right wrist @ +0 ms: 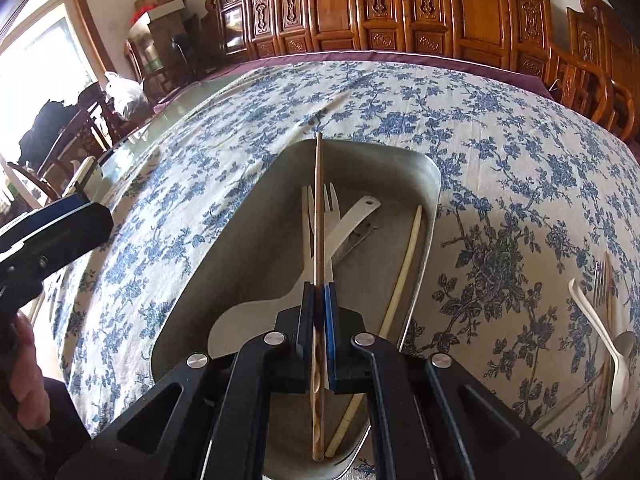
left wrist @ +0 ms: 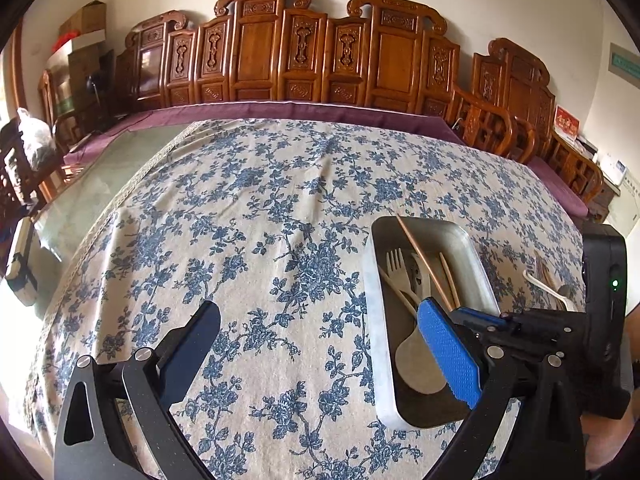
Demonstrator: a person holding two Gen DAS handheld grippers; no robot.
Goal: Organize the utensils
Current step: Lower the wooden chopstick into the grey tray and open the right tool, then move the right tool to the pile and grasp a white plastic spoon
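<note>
While our left gripper (left wrist: 320, 344) hangs released, our right gripper's (right wrist: 320, 292) fingers grasp a brown chopstick (right wrist: 318, 208) over the metal tray (right wrist: 256, 216).

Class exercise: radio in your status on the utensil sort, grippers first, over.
Left gripper open, empty, beside the metal tray. Right gripper shut on brown chopstick over tray. More utensils wait on cloth. Path clear, over.

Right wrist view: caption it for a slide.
Right gripper shut on a brown chopstick over the metal tray of utensils.
</note>
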